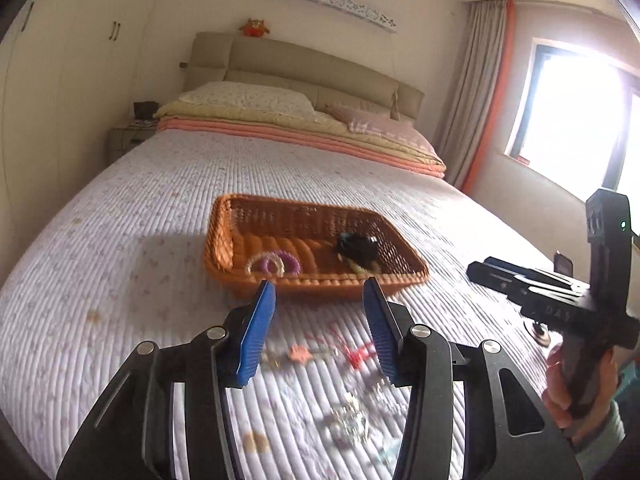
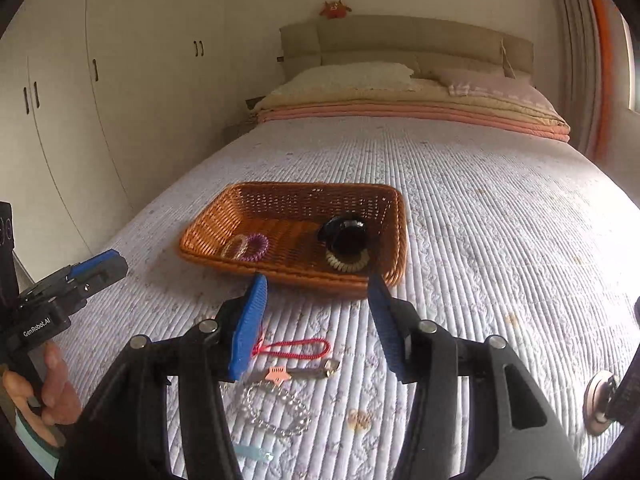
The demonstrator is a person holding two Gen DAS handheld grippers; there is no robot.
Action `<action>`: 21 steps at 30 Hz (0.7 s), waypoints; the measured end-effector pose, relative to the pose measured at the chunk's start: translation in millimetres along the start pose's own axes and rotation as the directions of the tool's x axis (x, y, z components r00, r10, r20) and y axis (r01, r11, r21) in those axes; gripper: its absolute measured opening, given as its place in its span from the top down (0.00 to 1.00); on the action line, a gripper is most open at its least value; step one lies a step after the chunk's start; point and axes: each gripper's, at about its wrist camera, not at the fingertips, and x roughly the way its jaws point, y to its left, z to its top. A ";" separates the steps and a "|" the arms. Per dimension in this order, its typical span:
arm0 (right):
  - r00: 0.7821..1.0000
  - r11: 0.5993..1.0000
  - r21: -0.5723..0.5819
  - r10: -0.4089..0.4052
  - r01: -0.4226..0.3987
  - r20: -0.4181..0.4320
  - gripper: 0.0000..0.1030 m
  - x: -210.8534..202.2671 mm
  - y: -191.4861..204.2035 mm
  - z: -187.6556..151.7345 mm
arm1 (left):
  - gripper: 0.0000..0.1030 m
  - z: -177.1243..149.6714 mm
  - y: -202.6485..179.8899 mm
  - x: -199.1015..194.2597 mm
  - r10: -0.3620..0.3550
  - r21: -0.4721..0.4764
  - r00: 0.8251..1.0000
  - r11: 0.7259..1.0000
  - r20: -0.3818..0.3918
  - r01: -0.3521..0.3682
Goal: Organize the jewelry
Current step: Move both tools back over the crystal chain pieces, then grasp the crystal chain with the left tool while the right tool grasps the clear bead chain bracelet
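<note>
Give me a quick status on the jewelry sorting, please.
Left gripper and right gripper open, empty. Wicker basket holds hair ties, black clip. Red cord, silver chain on bedspread. Nothing in the way.

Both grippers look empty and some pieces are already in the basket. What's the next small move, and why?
Probably lower the open right gripper onto the red cord loop lying on the quilt just below its jaws; the basket sits close ahead for the drop.

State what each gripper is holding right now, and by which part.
Nothing. The left gripper and right gripper both hang open and empty above the bedspread.
</note>
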 end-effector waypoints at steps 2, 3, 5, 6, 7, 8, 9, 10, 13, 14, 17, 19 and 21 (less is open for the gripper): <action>1.000 1.000 0.001 0.008 -0.008 -0.016 0.52 3.2 3.1 -20.7 | 0.57 -14.1 -3.4 -3.6 -0.005 -0.001 1.000 1.000 -0.023 0.005; 1.000 1.000 -0.003 0.006 -0.006 -0.030 0.52 6.8 4.1 -30.0 | 0.57 -22.8 -3.9 -2.9 -0.010 -0.005 0.999 1.000 -0.042 0.010; 0.999 1.000 -0.013 0.002 -0.002 -0.049 0.52 14.8 6.0 -50.7 | 0.58 -37.9 -2.6 1.6 -0.020 -0.019 0.997 1.000 -0.080 0.019; 0.998 1.000 -0.009 0.009 -0.010 -0.060 0.52 18.4 6.2 -58.8 | 0.58 -46.9 -0.8 5.7 -0.027 -0.031 0.994 0.999 -0.108 0.024; 0.997 1.000 0.003 0.021 -0.021 -0.073 0.53 21.2 4.9 -66.3 | 0.60 -54.4 0.7 9.6 -0.033 -0.042 0.991 0.999 -0.129 0.028; 0.996 0.999 0.019 0.030 -0.028 -0.087 0.54 25.3 3.2 -74.0 | 0.61 -60.5 2.9 13.9 -0.042 -0.053 0.988 0.998 -0.148 0.034; 0.994 0.999 0.032 0.032 -0.029 -0.102 0.55 28.7 2.0 -79.5 | 0.61 -67.9 4.2 19.2 -0.057 -0.067 0.983 0.997 -0.172 0.046; 0.992 0.999 0.043 0.038 -0.033 -0.118 0.58 32.1 0.7 -84.2 | 0.61 -73.2 5.2 23.5 -0.064 -0.076 0.979 0.996 -0.192 0.050; 0.987 0.999 0.037 0.017 -0.012 -0.158 0.62 41.0 0.5 -91.3 | 0.61 -82.5 7.8 35.4 -0.053 -0.089 0.971 0.995 -0.232 0.033; 0.986 0.999 0.036 0.020 -0.014 -0.164 0.62 43.1 1.2 -90.4 | 0.61 -83.6 8.8 38.2 -0.059 -0.099 0.969 0.994 -0.238 0.036; 0.981 1.000 0.019 0.016 -0.013 -0.194 0.63 51.7 4.2 -93.0 | 0.61 -87.2 9.0 48.2 -0.080 -0.121 0.960 0.991 -0.270 0.048; 0.977 1.000 -0.003 -0.009 0.008 -0.212 0.63 57.9 8.5 -97.2 | 0.61 -89.0 5.2 56.3 -0.070 -0.106 0.951 0.994 -0.302 0.040; 0.977 0.999 -0.042 -0.041 0.033 -0.211 0.65 60.4 16.4 -96.8 | 0.71 -91.3 1.7 65.4 -0.043 -0.083 0.942 0.996 -0.333 0.016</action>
